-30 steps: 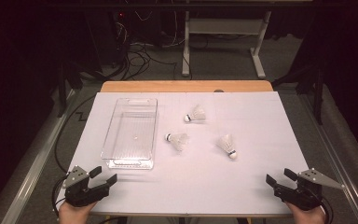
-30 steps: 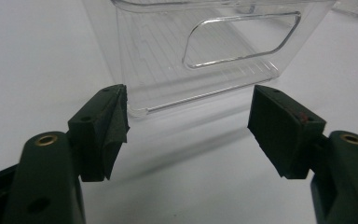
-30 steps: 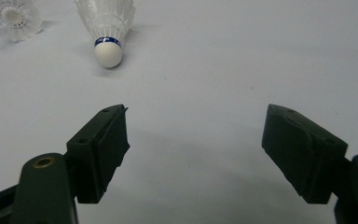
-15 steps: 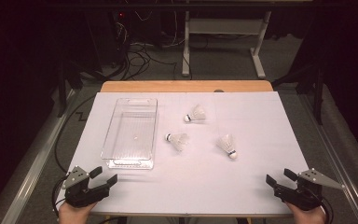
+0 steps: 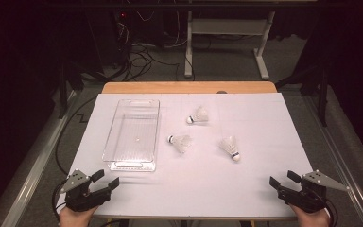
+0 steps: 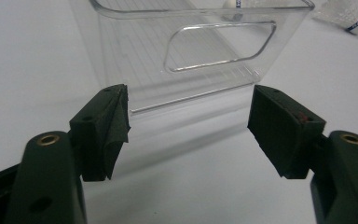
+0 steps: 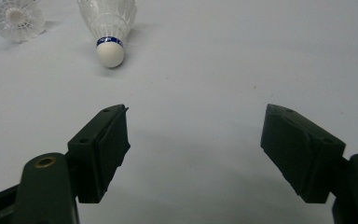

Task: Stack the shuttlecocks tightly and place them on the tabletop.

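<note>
Looks like the very start of tidying: three shuttlecocks lie loose on the bench point(image 5: 264, 123), right of the clear bin point(image 5: 133, 135). Both grippers sit at the near edge, jaws wide and empty; the left gripper point(image 5: 105, 183) faces the bin's handle end, the right gripper point(image 5: 280, 180) points at the nearest shuttlecock point(image 7: 108, 28) (cork end toward it). My guess for the next move: right reaches forward, drops over the cork, pinches gently since feathers crush
</note>
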Tool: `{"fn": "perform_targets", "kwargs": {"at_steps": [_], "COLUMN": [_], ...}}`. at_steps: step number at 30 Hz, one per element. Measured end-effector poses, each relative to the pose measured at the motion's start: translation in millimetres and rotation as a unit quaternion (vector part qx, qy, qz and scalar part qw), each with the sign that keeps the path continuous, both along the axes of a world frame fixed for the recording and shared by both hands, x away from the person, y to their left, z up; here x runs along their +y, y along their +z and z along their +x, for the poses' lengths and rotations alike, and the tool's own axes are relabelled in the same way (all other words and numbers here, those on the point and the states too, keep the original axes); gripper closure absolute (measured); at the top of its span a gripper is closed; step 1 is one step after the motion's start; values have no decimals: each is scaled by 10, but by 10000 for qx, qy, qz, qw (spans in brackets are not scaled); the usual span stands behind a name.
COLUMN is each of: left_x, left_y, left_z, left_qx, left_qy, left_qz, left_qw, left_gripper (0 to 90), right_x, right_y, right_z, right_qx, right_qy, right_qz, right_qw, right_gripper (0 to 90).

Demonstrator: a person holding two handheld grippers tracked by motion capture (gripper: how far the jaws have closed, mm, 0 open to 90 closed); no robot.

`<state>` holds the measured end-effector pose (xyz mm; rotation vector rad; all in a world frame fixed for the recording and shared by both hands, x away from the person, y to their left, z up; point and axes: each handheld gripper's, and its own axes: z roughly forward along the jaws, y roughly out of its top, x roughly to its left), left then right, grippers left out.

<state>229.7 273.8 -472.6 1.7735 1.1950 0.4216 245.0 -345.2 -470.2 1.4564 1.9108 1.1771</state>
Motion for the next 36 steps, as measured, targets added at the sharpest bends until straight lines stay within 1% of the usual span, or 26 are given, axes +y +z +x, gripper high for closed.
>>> {"fn": "perform_targets", "kwargs": {"at_steps": [3, 10, 11, 15, 18, 21, 26, 30, 32, 36], "left_x": [-41, -108, -132, -174, -238, -267, -339, -389, -419, -502], "left_y": [-5, 9, 11, 13, 27, 32, 35, 41, 49, 65], "left_z": [-4, -18, -21, -18, -24, -27, -25, -23, -32, -48], "left_qx": [6, -7, 11, 53, -9, -29, -29, -17, -51, -69], "left_qy": [-74, -199, -248, -301, -367, -411, -504, -561, -591, -708], "left_qz": [57, -1, -22, -26, 64, 98, 170, 182, 199, 305], "left_qw": [10000, 9998, 9997, 9995, 9993, 9991, 9986, 9983, 9980, 9970], "left_gripper": [303, 305, 304, 290, 289, 289, 292, 301, 304, 309], "right_x": [5, 19, 20, 22, 29, 40, 40, 46, 44, 42], "right_y": [3, -3, -3, -2, -7, -7, -7, -11, -11, -9], "right_z": [-2, 9, 10, 10, 16, 17, 18, 21, 20, 18], "right_qx": [-8, 31, 29, 23, 47, 59, 59, 75, 66, 61], "right_qy": [8, 45, 51, 47, 48, 57, 67, 105, 99, 83], "right_qz": [-10, -9, -19, -21, -38, -57, -51, -47, -45, -39], "right_qw": [10000, 10000, 10000, 10000, 10000, 10000, 9999, 9999, 9999, 9999], "right_gripper": [237, 237, 237, 236, 233, 233, 233, 234, 234, 235]}}
